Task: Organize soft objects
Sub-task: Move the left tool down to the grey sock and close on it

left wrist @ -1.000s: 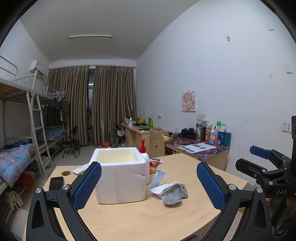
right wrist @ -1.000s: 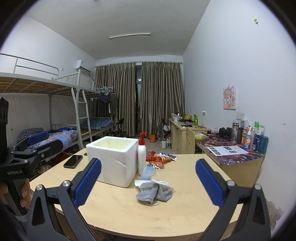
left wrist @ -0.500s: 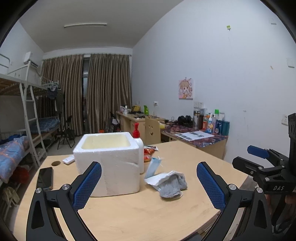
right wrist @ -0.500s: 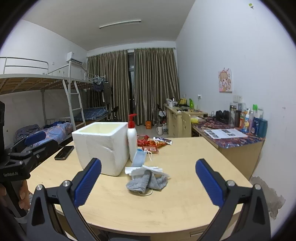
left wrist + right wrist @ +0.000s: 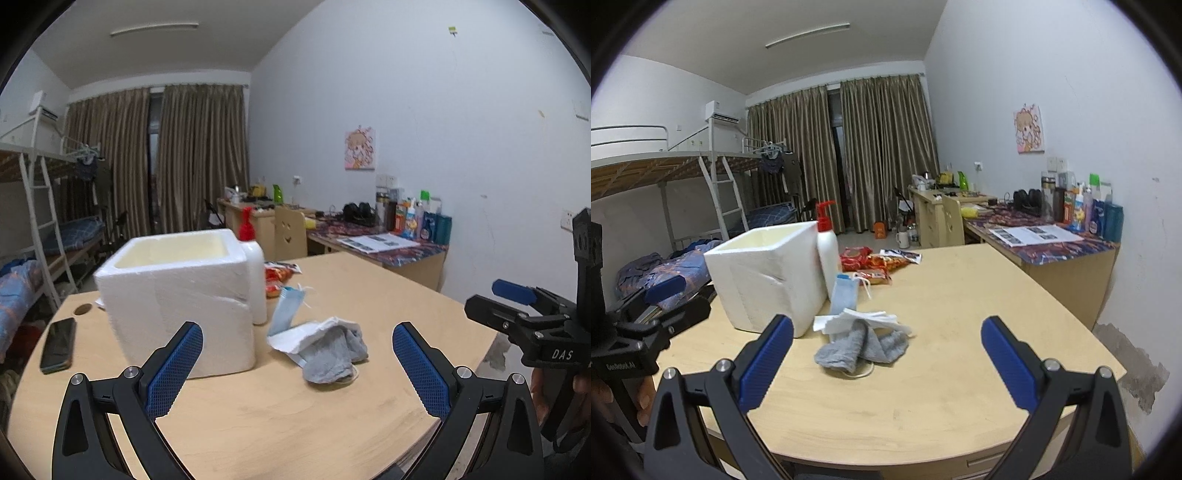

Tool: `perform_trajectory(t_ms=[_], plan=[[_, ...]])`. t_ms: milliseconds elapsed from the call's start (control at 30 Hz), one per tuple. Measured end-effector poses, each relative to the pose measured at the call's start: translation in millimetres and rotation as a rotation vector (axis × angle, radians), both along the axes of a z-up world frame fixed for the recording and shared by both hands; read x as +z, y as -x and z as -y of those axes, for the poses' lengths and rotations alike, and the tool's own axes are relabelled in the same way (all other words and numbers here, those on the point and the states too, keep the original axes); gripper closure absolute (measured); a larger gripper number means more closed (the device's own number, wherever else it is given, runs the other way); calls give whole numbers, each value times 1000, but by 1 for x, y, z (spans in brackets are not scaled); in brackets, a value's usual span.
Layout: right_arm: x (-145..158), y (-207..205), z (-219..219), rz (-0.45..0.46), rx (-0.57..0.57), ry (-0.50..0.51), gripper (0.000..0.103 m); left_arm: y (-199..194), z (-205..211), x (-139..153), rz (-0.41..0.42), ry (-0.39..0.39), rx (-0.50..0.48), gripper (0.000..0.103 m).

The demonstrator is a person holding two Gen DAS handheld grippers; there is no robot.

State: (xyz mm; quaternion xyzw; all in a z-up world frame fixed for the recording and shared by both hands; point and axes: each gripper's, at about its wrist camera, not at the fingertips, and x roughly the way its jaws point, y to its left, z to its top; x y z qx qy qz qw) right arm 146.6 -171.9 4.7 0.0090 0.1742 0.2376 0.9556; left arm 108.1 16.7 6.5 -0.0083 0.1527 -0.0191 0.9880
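A crumpled grey sock [image 5: 332, 354] [image 5: 862, 349] lies on the wooden table [image 5: 280, 413] [image 5: 960, 332] with a white tissue [image 5: 314, 332] [image 5: 860, 318] draped over its far side. A light blue face mask [image 5: 286, 308] [image 5: 845, 291] leans behind them. Left of the pile stands an open white foam box [image 5: 177, 295] [image 5: 764, 273]. My left gripper [image 5: 297, 369] is open, above the table's near part, short of the sock. My right gripper [image 5: 886, 362] is open too, with the sock ahead between its blue pads. Neither holds anything.
A white pump bottle with a red top [image 5: 255, 273] [image 5: 827, 254] stands against the box. Red snack packets [image 5: 871, 262] lie behind it. A black phone [image 5: 59, 345] rests at the table's left. A cluttered desk [image 5: 1041, 236] lines the right wall; a bunk bed [image 5: 665, 177] stands at left.
Both grippers have moved forward and lower toward the table, so the box and the sock pile look larger. Both stayed open. Nothing on the table has moved.
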Motion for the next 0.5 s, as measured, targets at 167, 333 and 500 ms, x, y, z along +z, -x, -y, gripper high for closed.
perform_trajectory(t_ms=[167, 333, 500], plan=[[-8, -15, 0, -22, 6, 26, 0, -19, 9, -13, -22, -9, -28, 0], [-19, -32, 2, -56, 12, 40, 0, -39, 12, -28, -76, 3, -45, 0], [-26, -48, 3, -78, 16, 41, 0, -59, 18, -41, -123, 4, -66, 0]])
